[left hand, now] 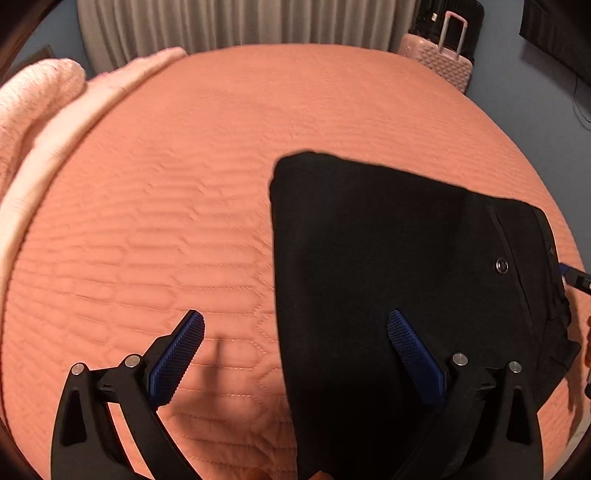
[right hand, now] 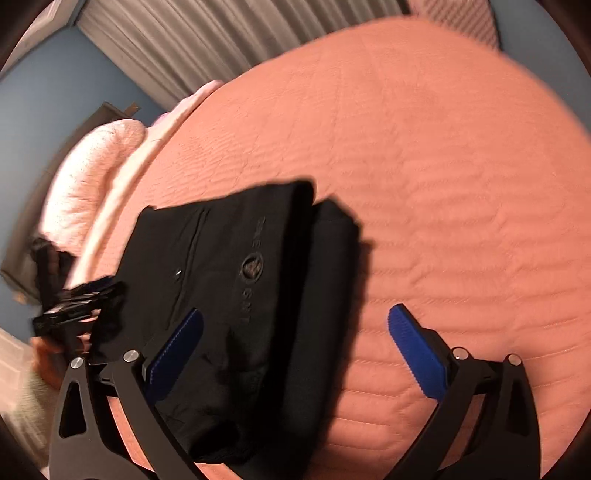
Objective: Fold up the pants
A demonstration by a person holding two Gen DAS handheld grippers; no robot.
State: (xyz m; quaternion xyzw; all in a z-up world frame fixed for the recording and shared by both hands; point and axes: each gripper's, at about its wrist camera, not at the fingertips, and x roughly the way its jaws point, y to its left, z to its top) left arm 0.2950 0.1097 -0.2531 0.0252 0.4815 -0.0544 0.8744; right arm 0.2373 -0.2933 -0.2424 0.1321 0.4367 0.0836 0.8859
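Black folded pants point(left hand: 406, 240) lie flat on the salmon quilted bed cover point(left hand: 166, 184). A pocket button faces up in the left wrist view, a round logo in the right wrist view. My left gripper point(left hand: 295, 325) is open over the pants' left edge. One blue pad hangs above the cover, the other above the black cloth. My right gripper point(right hand: 295, 317) stands wide open above the pants point(right hand: 240, 295), gripping nothing. Its left pad is over the cloth, its right pad over the bare cover point(right hand: 461, 203). Each gripper shows at the edge of the other's view, blurred.
A pale pink knitted blanket point(left hand: 33, 107) and a folded pink sheet lie along the bed's left side. A pink suitcase point(left hand: 443, 62) stands past the far right corner. Grey curtains point(left hand: 240, 22) hang behind the bed.
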